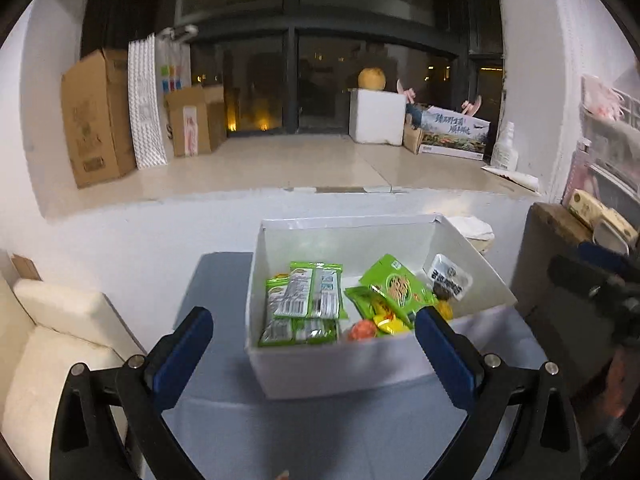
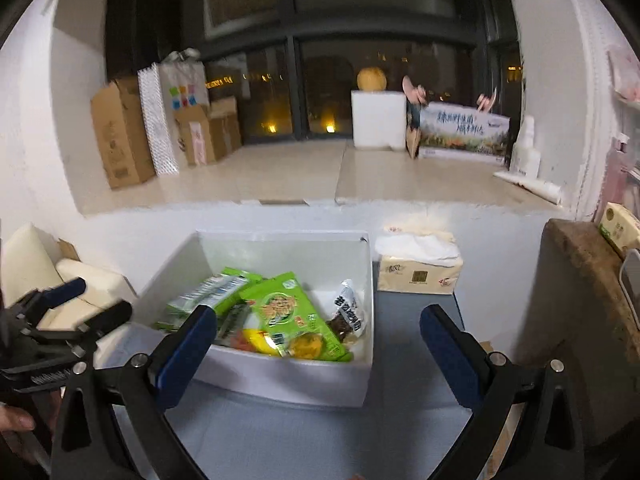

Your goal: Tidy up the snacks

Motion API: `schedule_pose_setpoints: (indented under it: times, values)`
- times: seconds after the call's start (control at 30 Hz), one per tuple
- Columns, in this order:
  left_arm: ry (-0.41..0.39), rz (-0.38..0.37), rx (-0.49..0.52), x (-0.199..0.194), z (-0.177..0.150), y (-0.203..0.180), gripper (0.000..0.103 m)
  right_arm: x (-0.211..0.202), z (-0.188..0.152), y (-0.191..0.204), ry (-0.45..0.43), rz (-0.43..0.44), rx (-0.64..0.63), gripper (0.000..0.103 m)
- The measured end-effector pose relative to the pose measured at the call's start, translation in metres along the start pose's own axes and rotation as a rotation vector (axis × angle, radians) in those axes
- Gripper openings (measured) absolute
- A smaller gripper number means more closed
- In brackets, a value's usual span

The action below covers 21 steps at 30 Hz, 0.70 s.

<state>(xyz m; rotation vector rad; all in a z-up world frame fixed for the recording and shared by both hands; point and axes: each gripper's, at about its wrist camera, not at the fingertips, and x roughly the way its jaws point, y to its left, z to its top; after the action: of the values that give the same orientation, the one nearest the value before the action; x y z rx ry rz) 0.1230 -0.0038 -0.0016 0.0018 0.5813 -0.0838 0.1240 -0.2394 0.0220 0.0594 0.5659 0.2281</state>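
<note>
Two tools gape wide — left tool point(image 1: 314, 330), right tool point(image 2: 318, 330) — before the white box point(image 2: 280, 380), tissue pack point(image 2: 418, 276) beside.

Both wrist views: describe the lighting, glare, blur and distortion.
Left wrist view: dim indoor light, night outside, a ceiling lamp reflected in the window; fisheye bends the ledge; the snack packets in the white box are slightly soft. Right wrist view: same glare on the glass, more motion blur, strongest on the left claw at the edge and the cardboard boxes.
</note>
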Motion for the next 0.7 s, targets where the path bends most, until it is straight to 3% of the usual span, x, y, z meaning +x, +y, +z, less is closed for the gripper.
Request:
schedule_pose_setpoints:
  times: [0.23, 0.3, 0.53, 0.7]
  values:
    - [0.026, -0.042, -0.061, -0.054, -0.033, 0.000, 0.103, -0.054, -0.036, 0.015, 0.019, 0.080, -0.008, 0.103]
    - [0.031, -0.019, -0.066, -0.072, -0.040, -0.002, 0.103, -0.064, -0.049, 0.018, 0.029, 0.103, 0.006, 0.103]
    - [0.053, -0.026, -0.085, -0.098, -0.067, 0.002, 0.103, -0.081, -0.089, 0.022, 0.074, 0.094, 0.089, 0.103]
    - [0.084, -0.026, -0.090, -0.098, -0.082, 0.004, 0.103, -0.077, -0.102, 0.029, 0.116, 0.069, 0.062, 0.103]
